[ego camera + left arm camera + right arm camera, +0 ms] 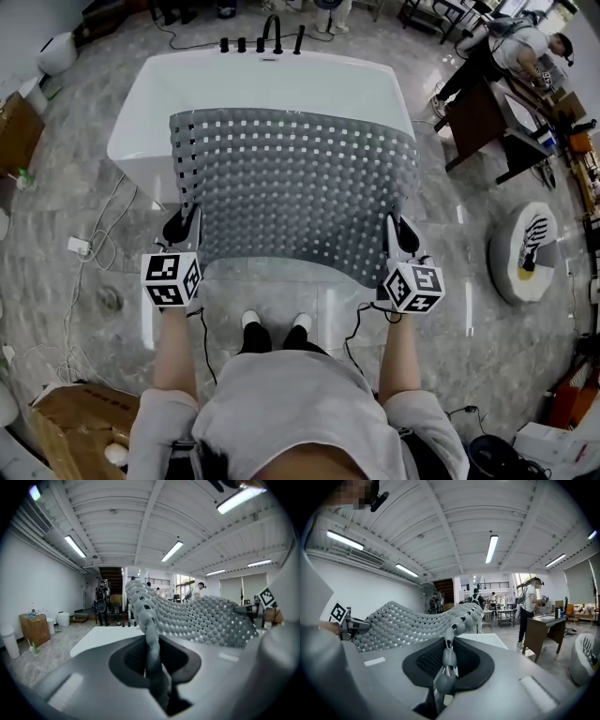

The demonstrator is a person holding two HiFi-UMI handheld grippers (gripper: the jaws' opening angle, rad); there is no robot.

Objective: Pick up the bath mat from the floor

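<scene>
Bath mat: The grey, bobbled bath mat [295, 187] hangs in the air in front of you, stretched between both grippers. From above it hides the near side of the white bathtub [272, 80].

Left gripper: Your left gripper [183, 230] pinches the mat's near left corner. In the left gripper view its jaws stand narrow, with the mat's edge clamped upright between them.

Right gripper: Your right gripper [401, 234] bites the near right corner. In the right gripper view its jaws are just as narrow, and a fold of mat runs through them.

Shape of the mat: The near edge sags in a shallow curve between the two grippers. In both gripper views the sheet swells upward and away from the jaws. Whether the far edge rests on the tub cannot be told.

Bathtub: It stands on the grey marbled floor [75, 187], with a dark faucet [272, 33] at its far edge.

Your stance: Your shoes [251, 321] are planted on the floor just short of the tub's near edge, below the mat's sagging edge.

Surroundings: A cardboard box [80, 422] sits at the lower left of the head view. Another person [511, 47] bends over a dark desk [478, 117] well apart at the upper right.
</scene>
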